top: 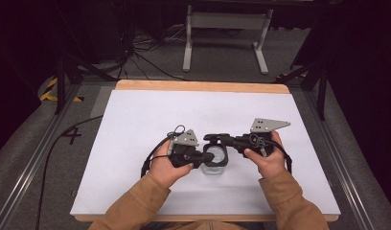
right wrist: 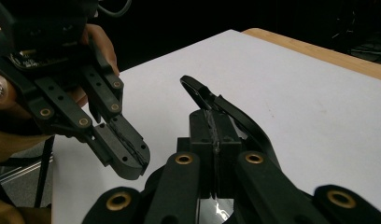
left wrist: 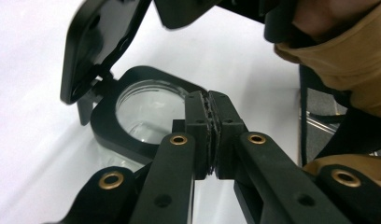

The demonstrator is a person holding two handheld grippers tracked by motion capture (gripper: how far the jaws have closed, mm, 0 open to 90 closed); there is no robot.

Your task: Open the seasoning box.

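Two grippers, left [top: 206, 156] pressed together and right [top: 212, 139] pinching the lid [left wrist: 97, 44], meet mid-table [top: 136, 120].

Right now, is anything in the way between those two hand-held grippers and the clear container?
Nothing visible. The right hand-held gripper clamps the raised black lid of the container; the left hand-held gripper, shut, sits against its black rim.

- Table [top: 136, 201]: white top, light wood edge.
- Container [top: 213, 164]: clear body, black rim and lid [left wrist: 97, 42].
- Both grippers: black jaws, brass-coloured rivets.
- Sleeves [top: 136, 206]: tan.
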